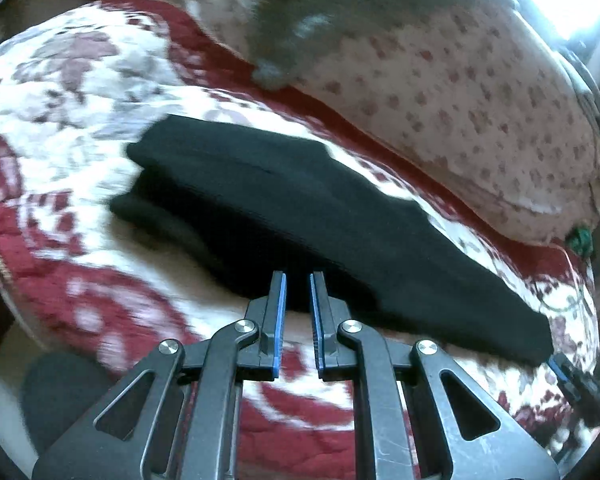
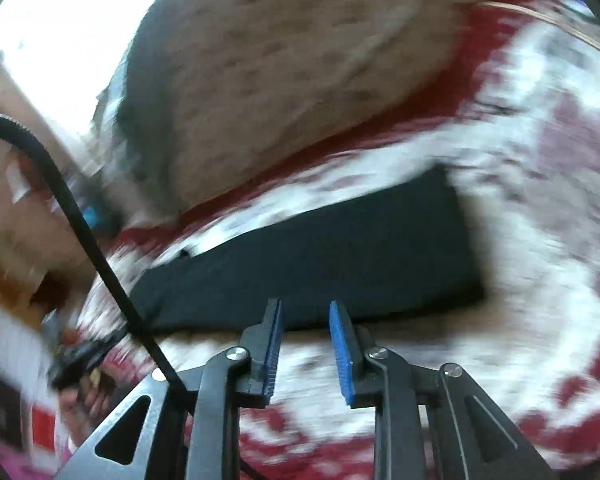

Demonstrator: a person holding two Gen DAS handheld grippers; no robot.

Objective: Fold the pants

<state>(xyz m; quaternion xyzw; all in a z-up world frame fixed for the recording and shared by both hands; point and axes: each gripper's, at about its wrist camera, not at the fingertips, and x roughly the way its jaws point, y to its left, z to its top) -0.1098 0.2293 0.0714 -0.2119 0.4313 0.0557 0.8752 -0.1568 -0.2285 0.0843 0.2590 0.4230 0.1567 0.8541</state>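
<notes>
Honestly, the black pants (image 1: 300,216) already look folded into a long strip on the red-and-white quilt (image 1: 60,92), lying just ahead of both sets of jaws. The left gripper (image 1: 298,280) has a narrow gap and nothing in it; the right gripper (image 2: 305,308) is a bit wider, also empty. The fabric looks soft, light and floppy, so I'd pinch a stacked edge near one end. The left view shows the layered end, while the right view shows a trailing cable (image 2: 80,224) and a squarer corner of the pants (image 2: 456,184).
</notes>
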